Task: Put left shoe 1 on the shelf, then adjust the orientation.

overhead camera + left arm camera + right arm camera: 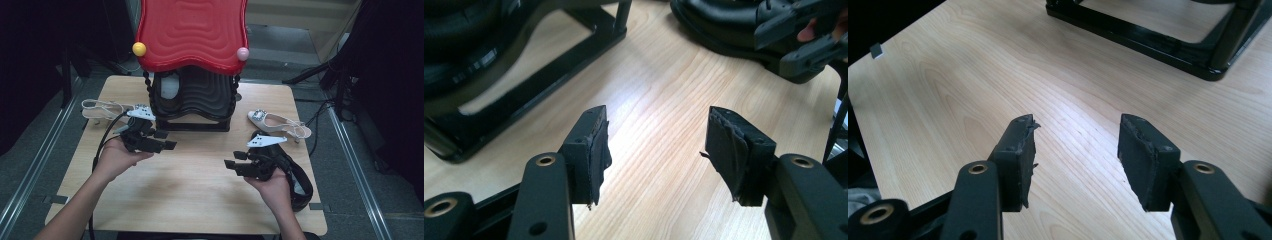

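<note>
Both the left gripper and right gripper stood with jaws apart, empty. One white slingback shoe lay right of the black shoe rack; light, stiff-soled, probably best pinched along its side.

red canopy cut off by top edge.

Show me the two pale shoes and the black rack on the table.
Left shoe (100, 110), high view, on its straps.
Right shoe (277, 122), high view, on its upper.
Rack (200, 97), high view, on its wavy black shelf.
</note>
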{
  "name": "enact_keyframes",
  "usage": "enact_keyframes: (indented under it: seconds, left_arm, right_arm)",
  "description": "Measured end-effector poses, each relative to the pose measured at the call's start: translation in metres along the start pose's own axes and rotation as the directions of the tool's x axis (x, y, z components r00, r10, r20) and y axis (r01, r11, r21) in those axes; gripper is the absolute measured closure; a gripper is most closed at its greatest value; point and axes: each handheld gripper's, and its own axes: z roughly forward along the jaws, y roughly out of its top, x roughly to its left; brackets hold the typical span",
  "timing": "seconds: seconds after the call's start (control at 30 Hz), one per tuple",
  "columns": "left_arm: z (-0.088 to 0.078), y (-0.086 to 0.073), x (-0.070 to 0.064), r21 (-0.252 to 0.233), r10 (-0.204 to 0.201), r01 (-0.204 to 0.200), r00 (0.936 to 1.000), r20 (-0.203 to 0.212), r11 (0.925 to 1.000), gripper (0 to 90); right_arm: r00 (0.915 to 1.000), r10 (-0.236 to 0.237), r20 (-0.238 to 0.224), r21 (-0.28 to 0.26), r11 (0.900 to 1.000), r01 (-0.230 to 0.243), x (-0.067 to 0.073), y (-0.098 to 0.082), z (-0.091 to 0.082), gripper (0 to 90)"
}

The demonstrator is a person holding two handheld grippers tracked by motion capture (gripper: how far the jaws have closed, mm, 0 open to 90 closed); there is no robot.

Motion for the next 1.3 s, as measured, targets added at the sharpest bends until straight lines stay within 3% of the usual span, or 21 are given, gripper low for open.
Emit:
enact_keyframes:
  seconds: [0.17,0.3,0.7,1.3]
  left_arm:
    - [0.007,-0.014,0.001,0.013,0.003,-0.003,0.9998,-0.022,0.9999,42.9]
    - [0.012,-0.023,0.004,0.032,0.011,-0.01,0.9999,-0.008,0.9994,42.9]
    - [0.025,-0.023,0.005,0.044,0.012,-0.013,0.9994,0.032,0.9989,42.9]
    - [0.04,-0.017,0.008,0.066,0.034,-0.038,0.9978,0.058,0.9971,43.3]
  right_arm:
    - [0.9997,0.022,0.012,0.005,1.0,-0.022,-0.005,-0.006,-0.007,50.5]
    - [0.999,0.034,0.03,0.015,0.999,-0.034,-0.009,-0.014,-0.016,50.5]
    - [0.9942,0.071,0.08,0.028,0.997,-0.074,-0.019,-0.03,-0.032,50.8]
    - [0.9726,0.146,0.181,0.011,0.989,-0.151,-0.035,-0.053,-0.075,52.6]
